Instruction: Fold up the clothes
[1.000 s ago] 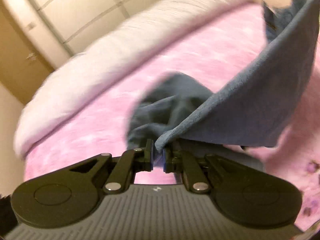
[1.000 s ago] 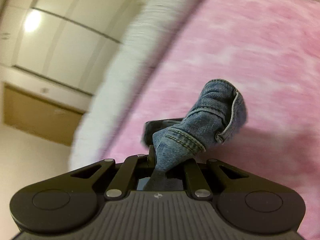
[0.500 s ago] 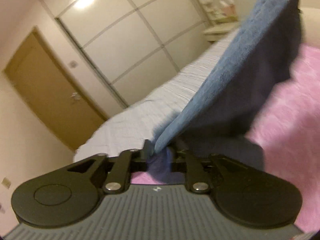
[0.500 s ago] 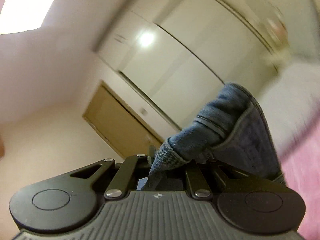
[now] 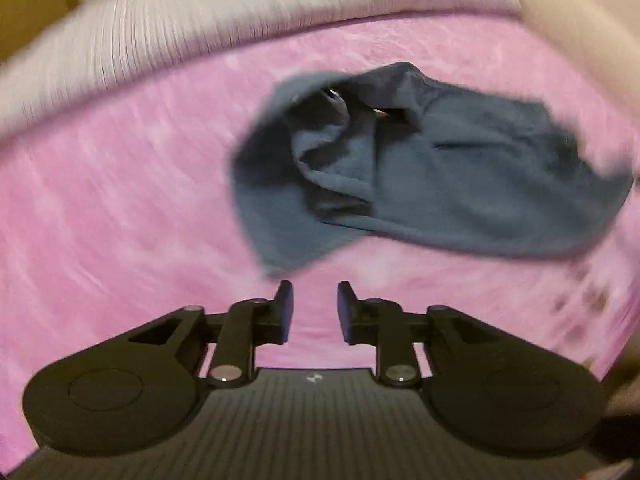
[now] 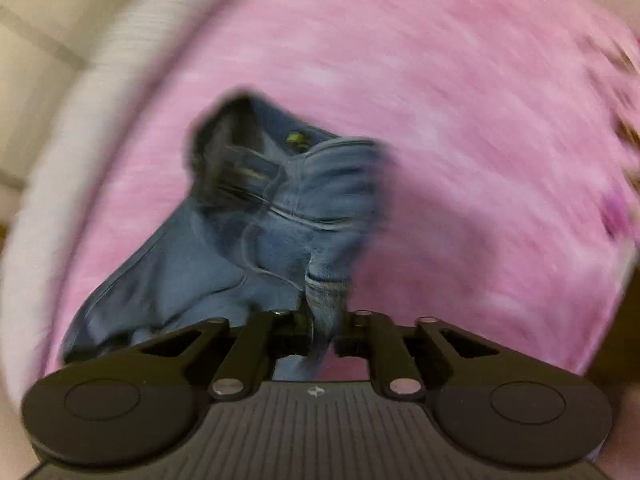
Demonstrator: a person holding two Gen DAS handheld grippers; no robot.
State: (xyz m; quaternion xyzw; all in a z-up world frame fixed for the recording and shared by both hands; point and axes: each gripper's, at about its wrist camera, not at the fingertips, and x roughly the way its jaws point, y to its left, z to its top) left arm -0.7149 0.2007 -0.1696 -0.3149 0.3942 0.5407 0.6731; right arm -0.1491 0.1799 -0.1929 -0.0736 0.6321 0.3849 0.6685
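Observation:
A pair of blue denim jeans (image 5: 440, 184) lies crumpled on the pink blanket (image 5: 120, 200), ahead of my left gripper (image 5: 314, 300). That gripper is open and empty, a short way back from the nearest denim edge. My right gripper (image 6: 322, 322) is shut on the jeans (image 6: 256, 240) at the waistband; the denim bunches up in front of it and trails down to the left over the pink blanket (image 6: 460, 160). Both views are motion-blurred.
A white striped bed sheet (image 5: 180, 36) borders the blanket at the far side and also shows in the right wrist view (image 6: 80, 100). A pale wardrobe (image 6: 32, 12) stands beyond the bed. Dark flower prints (image 5: 588, 304) mark the blanket at the right.
My left gripper has opened and let go of the jeans, which dropped onto the blanket. Both grippers swung from pointing up at the room to pointing down at the bed. The right keeps its hold.

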